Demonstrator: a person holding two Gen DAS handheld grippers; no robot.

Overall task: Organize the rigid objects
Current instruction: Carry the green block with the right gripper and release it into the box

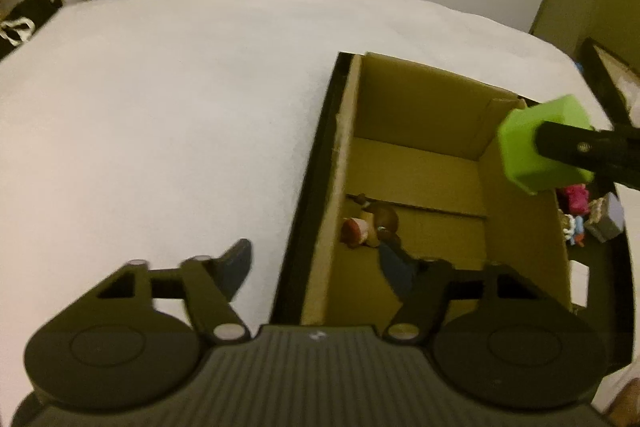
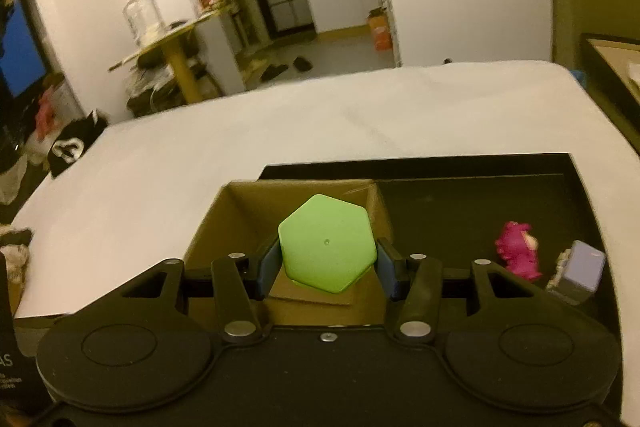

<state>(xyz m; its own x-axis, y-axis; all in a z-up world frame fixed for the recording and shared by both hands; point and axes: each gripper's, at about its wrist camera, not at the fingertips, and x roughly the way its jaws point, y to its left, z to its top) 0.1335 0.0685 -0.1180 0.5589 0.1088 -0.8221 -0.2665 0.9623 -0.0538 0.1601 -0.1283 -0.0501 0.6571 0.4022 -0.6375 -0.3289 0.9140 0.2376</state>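
My right gripper [image 2: 327, 267] is shut on a green hexagonal block [image 2: 328, 243], its blue pads pressing two opposite sides. It holds the block above an open cardboard box [image 2: 240, 223]. From the left wrist view, the green block [image 1: 532, 151] hangs over the box's right wall, with a black finger [image 1: 584, 147] across it. My left gripper [image 1: 316, 267] stands open over the box's left wall [image 1: 332, 195], with nothing between its fingers. A small doll figure [image 1: 368, 227] lies on the box floor.
The box sits in a black tray [image 2: 460, 179] on a white table [image 1: 160, 107]. Right of the box in the tray lie a pink toy [image 2: 518, 251], a lilac block [image 2: 580, 271] and other small toys [image 1: 576, 223]. Room clutter lies beyond the table's far edge.
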